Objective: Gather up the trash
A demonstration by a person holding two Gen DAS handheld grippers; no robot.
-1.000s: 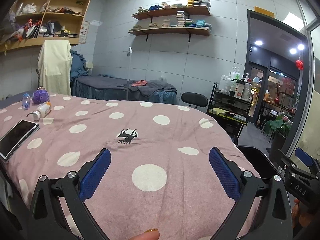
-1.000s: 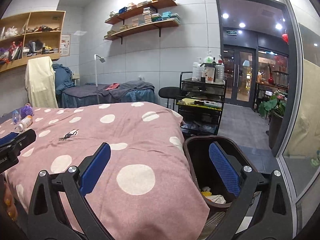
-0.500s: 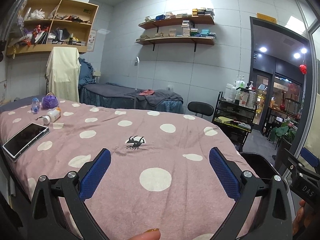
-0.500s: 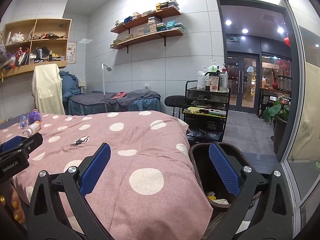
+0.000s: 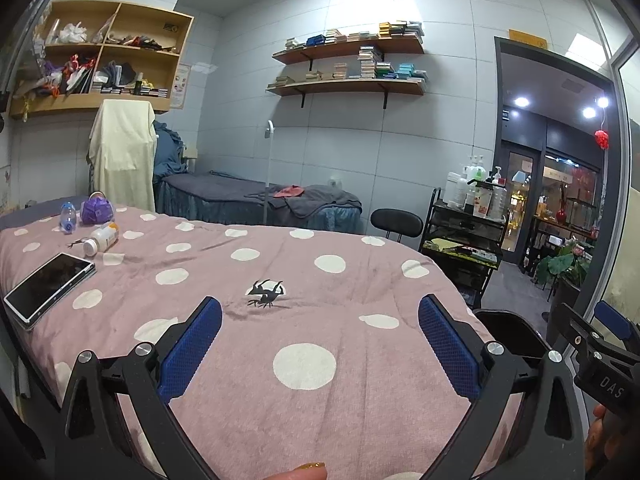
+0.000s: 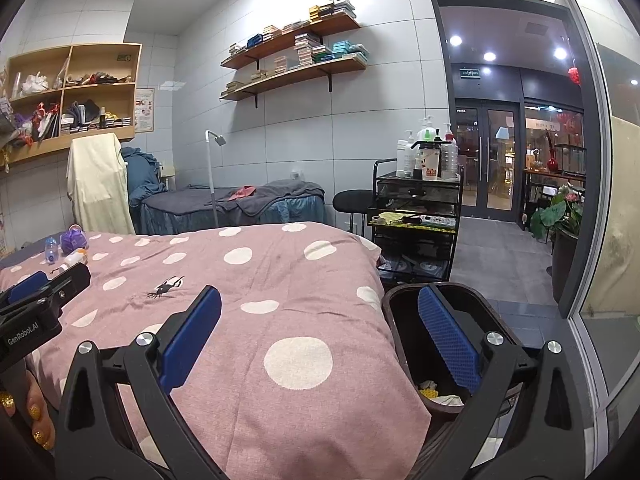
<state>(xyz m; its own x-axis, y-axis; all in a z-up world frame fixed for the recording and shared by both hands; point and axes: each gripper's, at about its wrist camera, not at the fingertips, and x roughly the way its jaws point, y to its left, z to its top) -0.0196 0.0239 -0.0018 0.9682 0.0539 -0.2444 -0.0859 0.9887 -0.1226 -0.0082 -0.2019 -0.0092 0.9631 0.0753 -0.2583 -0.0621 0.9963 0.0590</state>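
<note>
My left gripper (image 5: 320, 344) is open and empty above the near end of the pink polka-dot bed (image 5: 304, 360). My right gripper (image 6: 320, 340) is open and empty, one finger over the bed edge, the other over a dark trash bin (image 6: 400, 304) beside the bed, with some trash inside (image 6: 430, 390). At the bed's far left lie a white pill bottle (image 5: 102, 238), a small clear bottle (image 5: 68, 216) and a crumpled purple item (image 5: 97, 210). A small black scrap (image 5: 266, 292) lies mid-bed; it also shows in the right wrist view (image 6: 166, 286).
A tablet (image 5: 50, 284) lies on the bed's left edge. A black trolley with bottles (image 6: 416, 216), a black stool (image 6: 352, 202), a second bed (image 5: 260, 200) and a floor lamp (image 6: 214, 176) stand behind. A glass door and a potted plant (image 6: 560, 216) are to the right.
Both grippers have lifted and tilted up a little, so the bed and bin sit lower in view. Both stay open and empty.
</note>
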